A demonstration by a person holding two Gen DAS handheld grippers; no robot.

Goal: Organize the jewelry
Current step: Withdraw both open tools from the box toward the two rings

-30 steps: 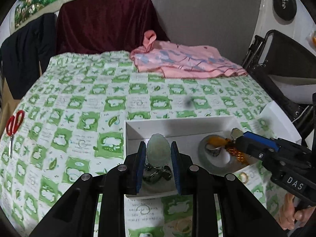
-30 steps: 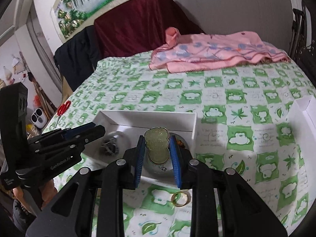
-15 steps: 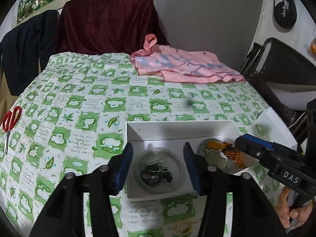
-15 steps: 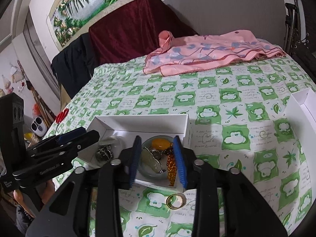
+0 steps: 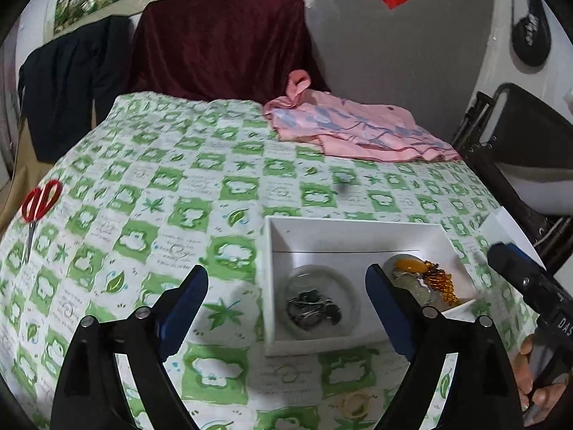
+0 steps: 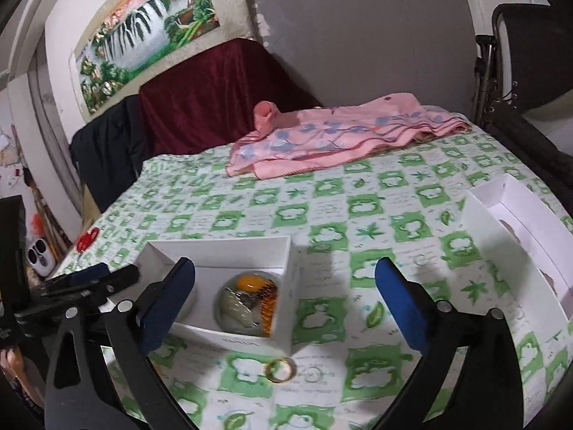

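Note:
A white open box point(image 5: 358, 229) lies on the green-checked cloth. Its left side holds a pale bangle point(image 5: 318, 279) with dark metal jewelry point(image 5: 313, 310) inside it. Its right side holds an amber piece, a jade pendant and orange beads point(image 5: 422, 281), which the right wrist view shows as a pile point(image 6: 247, 301). My left gripper point(image 5: 286, 301) hovers at the box's near left corner, jaws opening wide, gripping nothing. My right gripper point(image 6: 284, 304) hangs over the box point(image 6: 286, 251), jaws opening too, pads clear of everything. A gold ring point(image 6: 279, 369) lies on the cloth before the box.
The box lid point(image 6: 501, 222) lies open-side up at the right. Red scissors point(image 5: 37, 204) rest near the cloth's left edge. A folded pink cloth point(image 5: 351, 129) lies at the back. A dark folded frame point(image 5: 519, 136) stands by the right edge.
Both grippers were shut on pale green jade pieces over the box. Both have since spread wide, and the pieces are no longer between the pads. The right gripper has drawn back a little.

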